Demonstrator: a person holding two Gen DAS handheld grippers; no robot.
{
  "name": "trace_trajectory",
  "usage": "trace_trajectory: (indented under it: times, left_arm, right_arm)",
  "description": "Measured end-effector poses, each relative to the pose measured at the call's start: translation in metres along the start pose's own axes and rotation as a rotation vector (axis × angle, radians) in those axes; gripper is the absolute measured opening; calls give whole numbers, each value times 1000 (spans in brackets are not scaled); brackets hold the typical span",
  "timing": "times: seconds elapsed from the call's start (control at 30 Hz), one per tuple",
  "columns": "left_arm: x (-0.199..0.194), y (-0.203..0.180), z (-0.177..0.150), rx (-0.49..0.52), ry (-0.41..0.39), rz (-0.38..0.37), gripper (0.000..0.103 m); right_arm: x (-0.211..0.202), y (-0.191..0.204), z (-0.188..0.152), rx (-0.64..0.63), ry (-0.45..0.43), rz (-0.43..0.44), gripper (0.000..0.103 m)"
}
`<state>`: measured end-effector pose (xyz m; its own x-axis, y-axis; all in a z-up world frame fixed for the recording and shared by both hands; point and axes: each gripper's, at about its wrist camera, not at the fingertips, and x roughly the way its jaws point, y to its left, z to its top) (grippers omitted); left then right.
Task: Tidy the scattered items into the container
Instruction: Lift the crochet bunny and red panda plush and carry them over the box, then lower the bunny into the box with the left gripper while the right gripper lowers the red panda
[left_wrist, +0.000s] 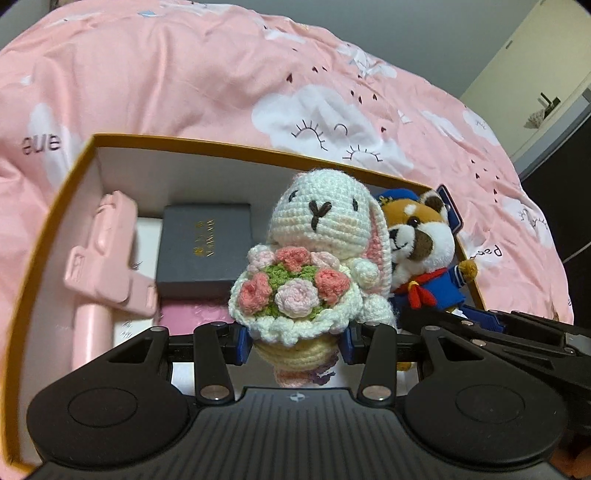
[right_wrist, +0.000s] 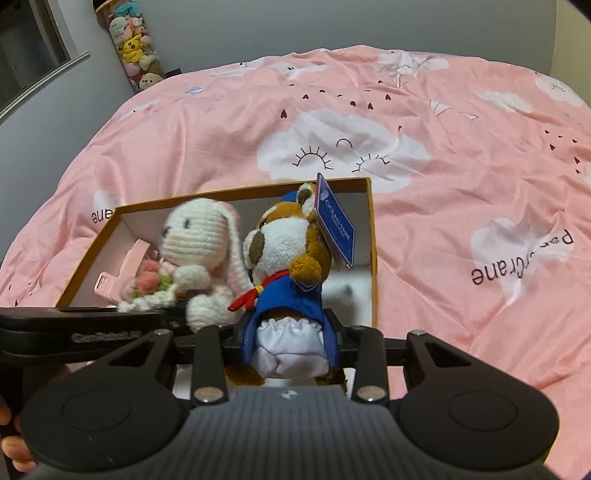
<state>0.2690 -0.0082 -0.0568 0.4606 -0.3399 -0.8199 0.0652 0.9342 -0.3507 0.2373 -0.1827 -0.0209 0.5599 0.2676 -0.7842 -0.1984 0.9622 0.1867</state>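
Box: open cardboard, orange rim, white inside, sat on pink cloud-print bedcover; filled centre-left of the left wrist view.

Already in box, 4 items seen:
- pink stand, left side, leaning on wall
- dark grey case, centre
- pink flat pack, below the case, partly hidden
- white item, under the others; type n/k

In transit, 2 items:
- Crochet rabbit w/ bouquet: left gripper was clamped on its base at approx. half width; held upright over box, centre of frame.
- Plush animal in blue sailor suit, tag on ear: right gripper was clamped narrower, at its white shorts; held over box's right end, centre of right wrist view.

Loose items on bedcover: 0 visible.

Status (est.): near done. Left: lower and release both toys.
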Motion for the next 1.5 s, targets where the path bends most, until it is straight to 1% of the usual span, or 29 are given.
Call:
trace_trajectory:
  times: [0.13,0.33,0.53,0.7,0.87,1.0,1.1,1.2,1.23,1.3,1.4,1.43,1.5]
  left_arm:
    - [14,0,8,5,28,-7,51]
    - [37,6,17,-7,128,-41,51]
    - [52,7,26,-18,196,-10,52]
    - [57,8,31,-31,233,-2,53]
    - [56,11,28,-48,229,-5,57]
    - [52,9,25,-30,231,5,58]
    - [48,10,24,-26,236,-5,58]
    - [41,6,23,4,225,-2,58]
    - [39,3,22,19,219,3,58]
    - [33,0,21,44,208,11,58]
    - [27,-1,19,57,203,9,58]
    - [26,-1,18,60,203,6,58]
    - [24,-1,16,69,209,-2,63]
  right_arm:
    - [9,6,6,-42,11,-40,39]
    - [24,4,19,-94,80,-59,39]
    - [37,3,27,-133,139,-70,39]
    - [44,4,32,-137,175,-80,40]
    - [48,5,34,-159,190,-77,41]
    - [45,6,36,-162,194,-68,44]
    - [44,8,37,-181,195,-69,48]
    - [41,10,39,-200,192,-70,51]
    - [39,11,40,-211,187,-79,50]
    - [34,11,40,-236,184,-71,50]
    - [25,13,38,-282,209,-32,49]
    - [23,14,37,-298,220,-18,47]
    - [19,15,34,-324,247,2,45]
